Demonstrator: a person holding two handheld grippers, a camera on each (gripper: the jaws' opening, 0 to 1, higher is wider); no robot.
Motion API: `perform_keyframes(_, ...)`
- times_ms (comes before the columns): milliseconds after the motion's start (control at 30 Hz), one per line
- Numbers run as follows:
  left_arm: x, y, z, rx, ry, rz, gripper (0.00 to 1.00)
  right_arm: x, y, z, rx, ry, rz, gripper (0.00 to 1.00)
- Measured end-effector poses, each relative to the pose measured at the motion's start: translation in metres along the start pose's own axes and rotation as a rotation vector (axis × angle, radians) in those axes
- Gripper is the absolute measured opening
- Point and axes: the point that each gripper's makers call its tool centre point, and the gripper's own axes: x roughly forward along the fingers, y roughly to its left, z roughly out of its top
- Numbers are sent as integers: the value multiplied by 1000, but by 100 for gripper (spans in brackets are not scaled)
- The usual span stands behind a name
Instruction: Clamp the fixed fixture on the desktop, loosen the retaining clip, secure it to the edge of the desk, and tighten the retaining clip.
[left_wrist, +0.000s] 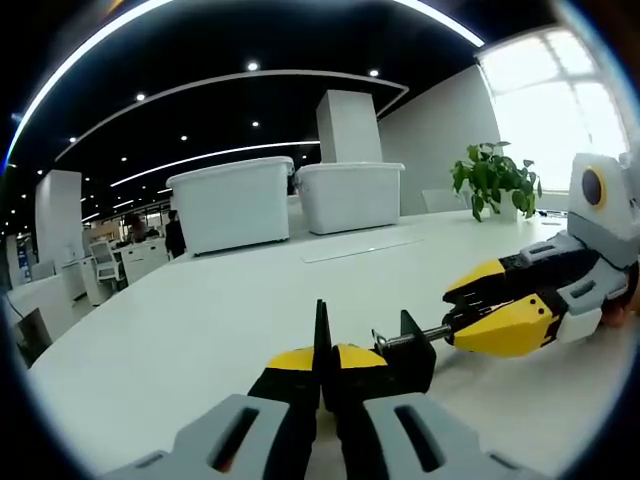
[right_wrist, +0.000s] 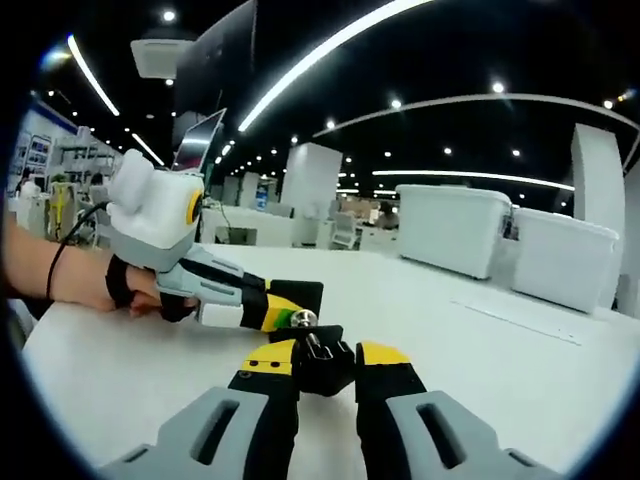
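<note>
both grippers share one build: the left gripper (left_wrist: 322, 365) and right gripper (right_wrist: 328, 362) have grey slotted finger bases, black jaws and yellow tips. the left hand (right_wrist: 140, 290) wears a black strap, with a thin black cable along its forearm.

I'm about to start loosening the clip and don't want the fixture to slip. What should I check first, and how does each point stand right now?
1. Left tool shut on the black fixture: ok.
2. Right tool closed on the screw end: ok, as far as the left gripper view shows.
3. The two tools approach from different sides and do not block each other: ok.
4. Fixture resting flat on the desk: cannot tell.
5. Fixture mouth open enough for the desk edge: cannot tell.
6. White bins well away from the work: ok.
</note>
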Motion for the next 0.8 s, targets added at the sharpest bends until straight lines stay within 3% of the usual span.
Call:
perform_keyframes(333, -1, 0, -1, 3, 2, 0, 5, 1, -3, -1, 34, 6, -8, 20)
perform_keyframes(367, -1, 0, -1, 4, 2, 0, 5, 0, 0, 3, 108, -3, 2, 21)
perform_keyframes(433, -1, -1, -1, 6, 2, -1, 5, -2, -5, 13, 166, -53, 8, 29)
perform_keyframes(567, -1, -1, -1, 7, 2, -1, 5, 0, -14, -2, 240, 17, -5, 30)
perform_keyframes(800, -1, -1, -1, 7, 3, -2, 5, 3, -12, -5, 278, 21, 19, 25)
